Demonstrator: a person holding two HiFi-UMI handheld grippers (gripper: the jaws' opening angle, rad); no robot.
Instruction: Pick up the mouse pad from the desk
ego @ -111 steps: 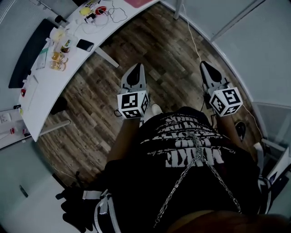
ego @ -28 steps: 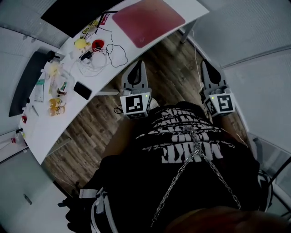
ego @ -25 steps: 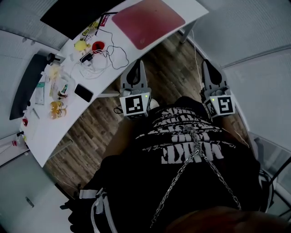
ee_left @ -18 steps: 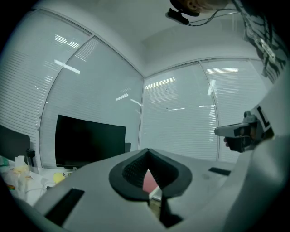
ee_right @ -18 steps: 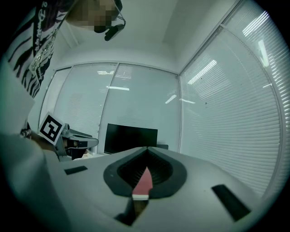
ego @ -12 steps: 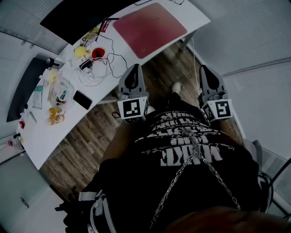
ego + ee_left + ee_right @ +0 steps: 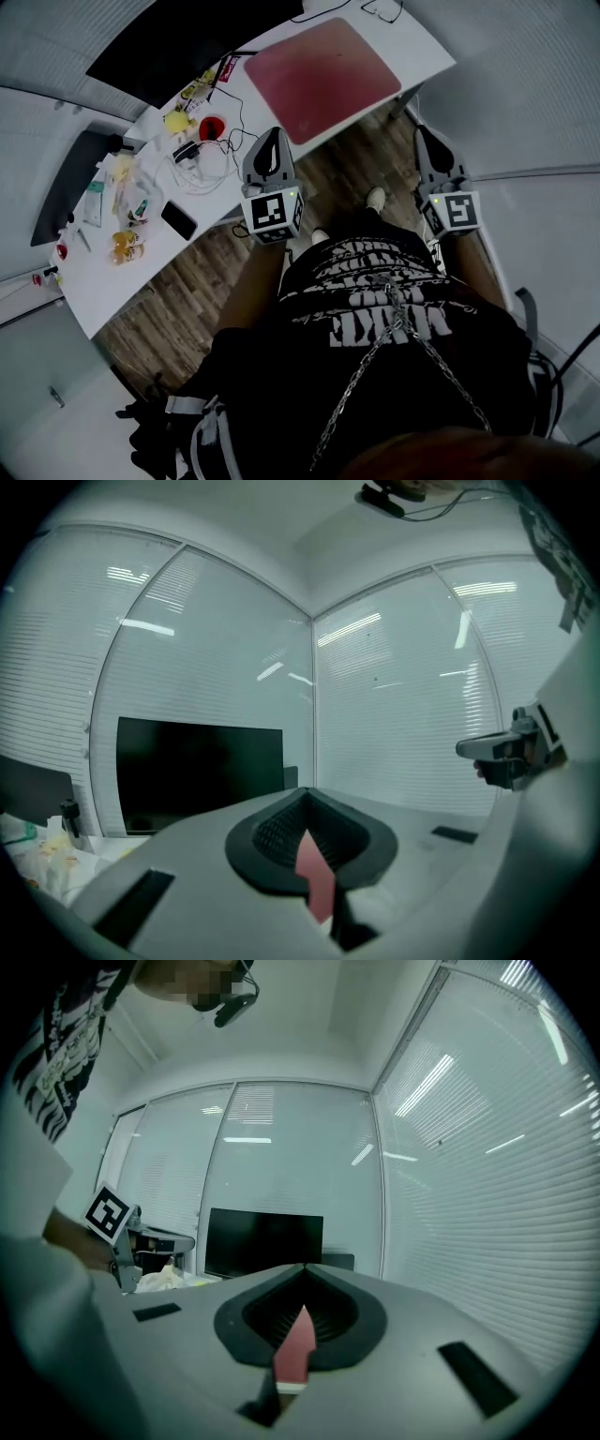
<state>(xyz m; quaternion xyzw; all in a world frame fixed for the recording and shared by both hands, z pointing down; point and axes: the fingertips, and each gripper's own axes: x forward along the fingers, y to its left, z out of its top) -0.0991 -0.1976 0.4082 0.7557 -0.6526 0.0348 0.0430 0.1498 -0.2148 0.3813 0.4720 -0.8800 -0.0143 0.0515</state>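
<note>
The red mouse pad (image 7: 323,77) lies flat on the white desk (image 7: 417,52), near the desk's right end. My left gripper (image 7: 272,134) is shut and empty. It is held level, with its tips above the desk's front edge by the pad's near left corner. My right gripper (image 7: 424,134) is also shut and empty, and hovers over the wooden floor just off the desk's right end. In the left gripper view the jaws (image 7: 305,797) are together, and a sliver of the red pad (image 7: 316,878) shows below them. The right gripper view shows the same: closed jaws (image 7: 305,1271) over a red strip of the pad (image 7: 295,1354).
A black monitor (image 7: 178,42) stands behind the pad. Left of the pad lie tangled cables (image 7: 208,155), a red item (image 7: 213,127), a yellow item (image 7: 176,120), a black phone (image 7: 178,220) and a dark keyboard (image 7: 67,187). Glass walls with blinds enclose the corner.
Both grippers have moved forward toward the desk, still shut. The mouse pad and desk now sit closer in the head view, and the left gripper's tips have reached the desk edge.
</note>
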